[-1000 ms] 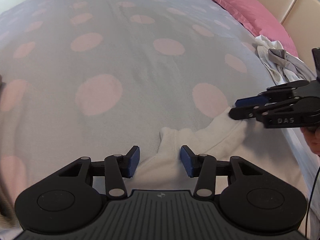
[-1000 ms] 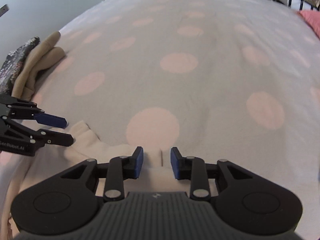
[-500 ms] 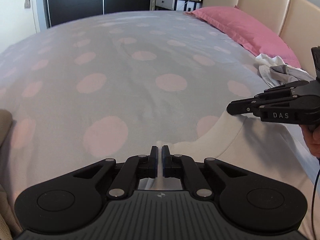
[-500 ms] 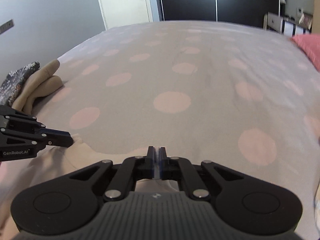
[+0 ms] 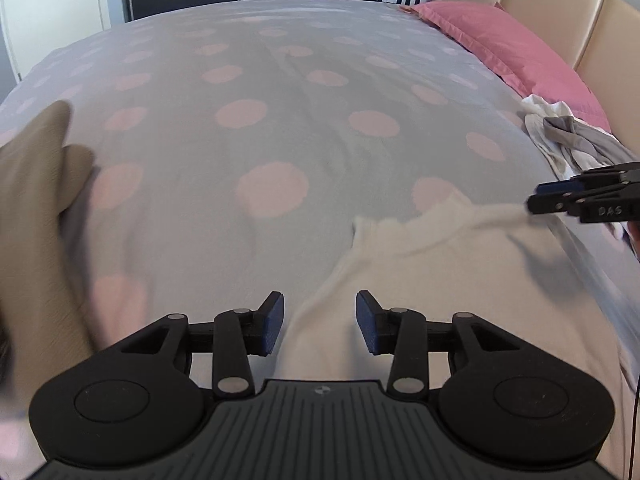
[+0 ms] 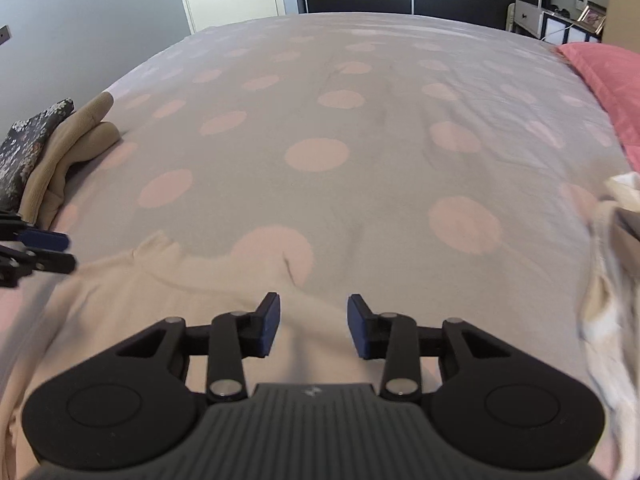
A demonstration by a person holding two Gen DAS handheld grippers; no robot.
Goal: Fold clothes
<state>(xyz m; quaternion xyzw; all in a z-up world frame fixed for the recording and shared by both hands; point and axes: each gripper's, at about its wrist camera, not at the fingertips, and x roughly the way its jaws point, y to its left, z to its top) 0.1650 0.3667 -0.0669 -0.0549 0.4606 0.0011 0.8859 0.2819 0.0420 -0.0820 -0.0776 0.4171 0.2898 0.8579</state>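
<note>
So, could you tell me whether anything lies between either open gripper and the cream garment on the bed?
Nothing visible does. The left gripper and the right gripper both hang open directly over the cream garment, with no other item between. The tan clothes and the white-grey pile lie off to the sides.

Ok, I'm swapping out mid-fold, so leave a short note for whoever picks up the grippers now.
Left gripper: open, over the cream top, holding nothing.
Right gripper: open, over the same top, empty.
The top lies spread on the dotted bedspread, collar away from you.
Tan garment stacked at the left; unfolded pile at the right by the pink pillow.
Done: top laid out. Left: fold it, then the pile.
</note>
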